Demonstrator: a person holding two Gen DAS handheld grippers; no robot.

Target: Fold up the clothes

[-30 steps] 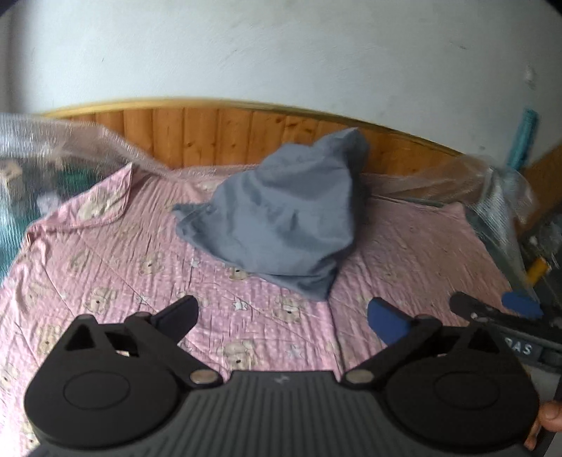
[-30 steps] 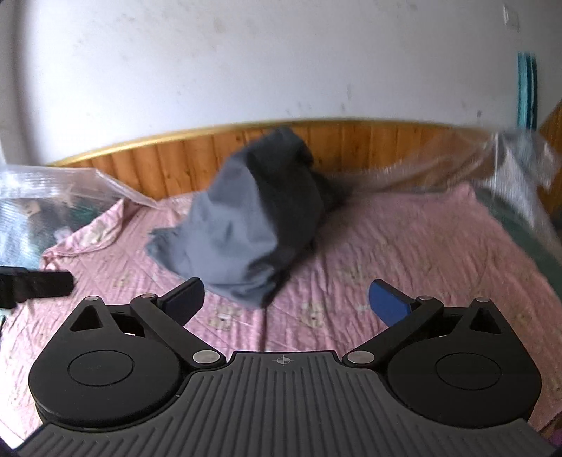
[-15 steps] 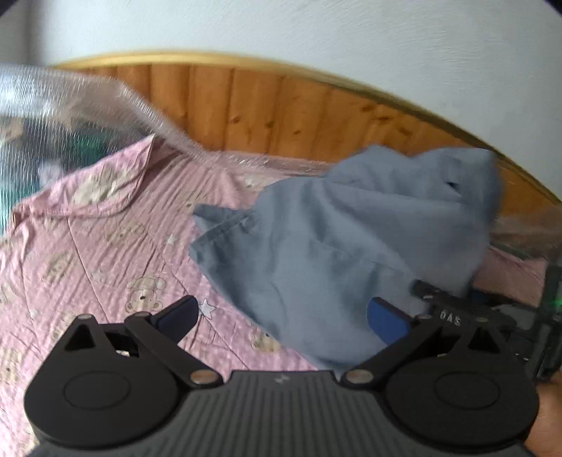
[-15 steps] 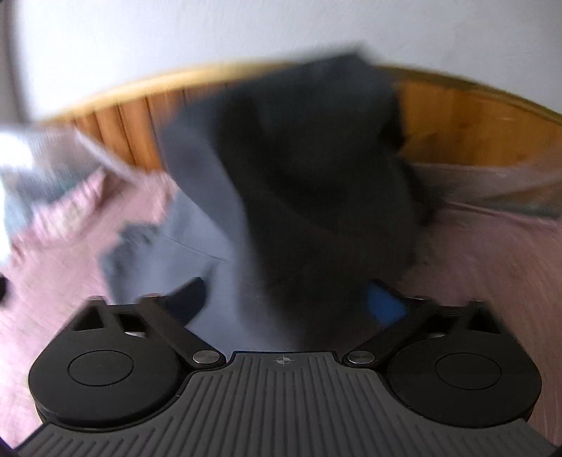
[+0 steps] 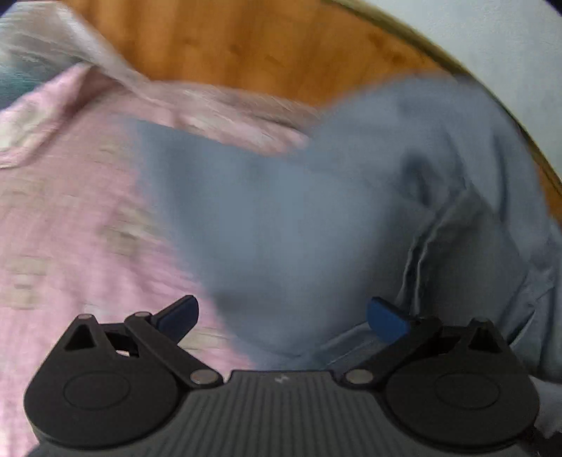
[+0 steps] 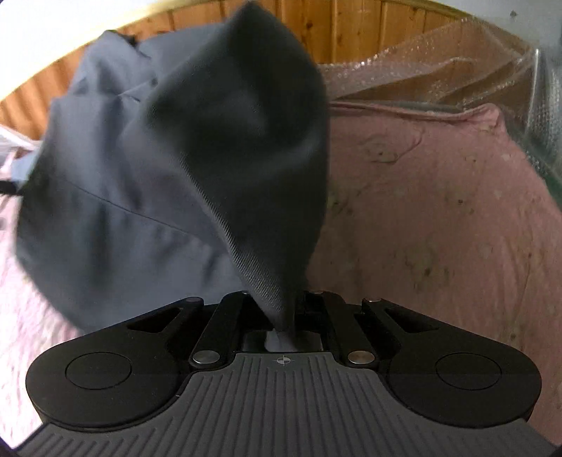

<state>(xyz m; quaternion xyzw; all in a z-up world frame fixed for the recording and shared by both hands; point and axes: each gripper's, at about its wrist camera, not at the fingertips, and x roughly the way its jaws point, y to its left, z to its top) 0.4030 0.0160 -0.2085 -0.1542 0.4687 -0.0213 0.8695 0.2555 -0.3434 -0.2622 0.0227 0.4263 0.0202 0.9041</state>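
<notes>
Grey cloth of the garment (image 6: 168, 147) is pinched in the right gripper (image 6: 282, 316), a clamp only the right wrist view shows. Left gripper (image 5: 282, 314) hangs spread over the same garment on the pink bedsheet (image 5: 70, 218); a second ago both grippers were apart.

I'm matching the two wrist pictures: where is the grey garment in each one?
Left wrist: the grey garment fills the centre and right, ahead of the open left gripper.
Right wrist: it fills the left and centre, one bunched part pinched in the shut right gripper.
Shared landmark: the wooden headboard behind it.
</notes>
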